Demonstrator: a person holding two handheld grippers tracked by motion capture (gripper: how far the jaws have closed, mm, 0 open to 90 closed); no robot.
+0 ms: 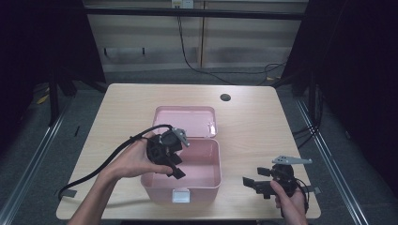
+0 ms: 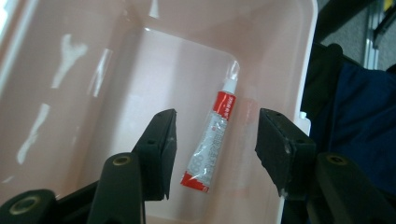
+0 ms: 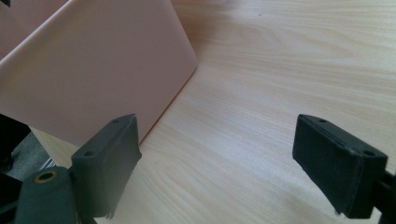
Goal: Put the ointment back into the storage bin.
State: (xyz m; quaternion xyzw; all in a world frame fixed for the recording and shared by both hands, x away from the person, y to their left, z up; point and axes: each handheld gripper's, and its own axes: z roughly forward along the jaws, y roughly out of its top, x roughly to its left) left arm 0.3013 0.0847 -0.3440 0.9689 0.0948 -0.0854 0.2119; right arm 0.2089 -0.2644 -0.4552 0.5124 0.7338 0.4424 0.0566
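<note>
A pink plastic box [image 1: 206, 187] stands open in the middle of the table, its lid [image 1: 185, 121] tipped back behind it. On the box floor lies a small red-and-white tube [image 2: 211, 140]. My left gripper [image 1: 174, 168] hangs over the box's left part, open, its jaws on either side of the tube and above it [image 2: 215, 154]. My right gripper [image 1: 256, 183] is held low over the table to the right of the box, open and holding nothing [image 3: 233, 163]. The pink box wall [image 3: 93, 74] is just to its left.
The wooden table [image 1: 253, 126] has a round dark hole [image 1: 225, 97] near its far edge. A white latch [image 1: 181, 196] sits on the box's near wall. Cables trail from both grippers. Dark floor and metal rails surround the table.
</note>
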